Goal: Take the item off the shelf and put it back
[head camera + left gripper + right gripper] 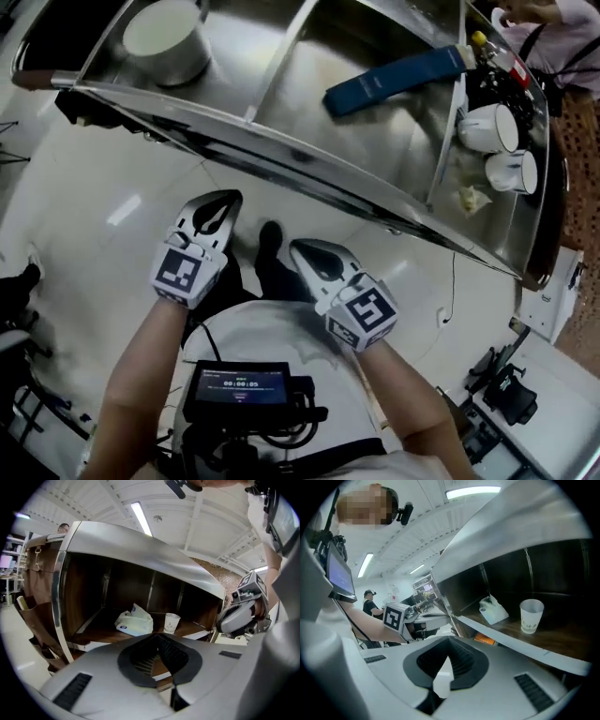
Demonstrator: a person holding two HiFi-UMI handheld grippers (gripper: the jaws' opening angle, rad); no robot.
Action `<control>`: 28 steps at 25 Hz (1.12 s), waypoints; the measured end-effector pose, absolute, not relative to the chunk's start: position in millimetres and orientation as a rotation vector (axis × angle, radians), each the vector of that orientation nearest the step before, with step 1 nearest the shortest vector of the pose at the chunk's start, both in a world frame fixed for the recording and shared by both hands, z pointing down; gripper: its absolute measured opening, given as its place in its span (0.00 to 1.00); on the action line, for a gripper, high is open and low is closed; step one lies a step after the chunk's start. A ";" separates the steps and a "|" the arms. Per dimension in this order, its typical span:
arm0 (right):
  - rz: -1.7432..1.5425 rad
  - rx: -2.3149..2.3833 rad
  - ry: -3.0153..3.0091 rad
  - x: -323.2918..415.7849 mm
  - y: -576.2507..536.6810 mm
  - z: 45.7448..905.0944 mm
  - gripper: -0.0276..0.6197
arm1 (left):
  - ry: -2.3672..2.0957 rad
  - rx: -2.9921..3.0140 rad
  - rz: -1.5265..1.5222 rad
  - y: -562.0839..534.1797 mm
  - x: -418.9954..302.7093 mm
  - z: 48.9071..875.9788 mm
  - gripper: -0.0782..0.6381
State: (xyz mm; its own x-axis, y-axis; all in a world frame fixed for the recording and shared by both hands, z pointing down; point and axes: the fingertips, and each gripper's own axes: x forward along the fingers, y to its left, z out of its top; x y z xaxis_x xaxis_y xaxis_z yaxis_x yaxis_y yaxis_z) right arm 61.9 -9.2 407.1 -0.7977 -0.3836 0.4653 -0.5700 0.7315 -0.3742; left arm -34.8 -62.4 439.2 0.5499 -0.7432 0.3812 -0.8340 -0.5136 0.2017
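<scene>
My left gripper (157, 639) and right gripper (449, 641) are clenched empty; ahead on the shelf (565, 637), the paper cup (531, 615) carries print too small to read.

cup (171, 622) right of tissue pack (135, 622), both on shelf (99, 631) inside cabinet (140, 550)

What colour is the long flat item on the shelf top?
The item is dark blue; head view shows it best.
</scene>
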 end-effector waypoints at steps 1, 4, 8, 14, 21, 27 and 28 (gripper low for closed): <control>0.732 0.727 -2.565 57.5 -8.7 409.4 0.05 | -1.321 2.434 0.328 -65.3 -40.6 441.7 0.12; 0.757 0.696 -2.527 50.6 -4.6 417.4 0.05 | -1.375 2.405 0.317 -66.4 -49.6 456.1 0.12; 0.789 0.696 -2.478 67.7 2.2 416.4 0.05 | -1.397 2.390 0.336 -71.6 -28.8 459.0 0.16; 0.800 0.684 -2.434 82.7 11.8 425.2 0.05 | -1.386 2.534 0.459 -112.3 12.5 465.7 0.32; 0.814 0.695 -2.392 96.9 18.7 436.3 0.05 | -1.404 2.603 0.565 -157.6 53.5 474.8 0.37; 0.824 0.737 -2.381 110.4 21.9 440.1 0.05 | -1.421 2.573 0.592 -168.6 63.4 486.7 0.37; 0.826 0.742 -2.380 112.2 21.5 440.9 0.05 | -1.424 2.573 0.600 -170.0 64.0 487.6 0.37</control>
State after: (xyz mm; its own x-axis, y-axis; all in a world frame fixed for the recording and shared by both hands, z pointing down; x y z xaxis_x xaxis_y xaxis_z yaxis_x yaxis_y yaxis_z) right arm 112.2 21.5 440.9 -0.7210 -0.3239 0.6125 -0.6338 0.6656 -0.3940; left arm 64.0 -170.0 487.6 0.4722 -0.7816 0.4075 -0.8376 -0.5420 -0.0690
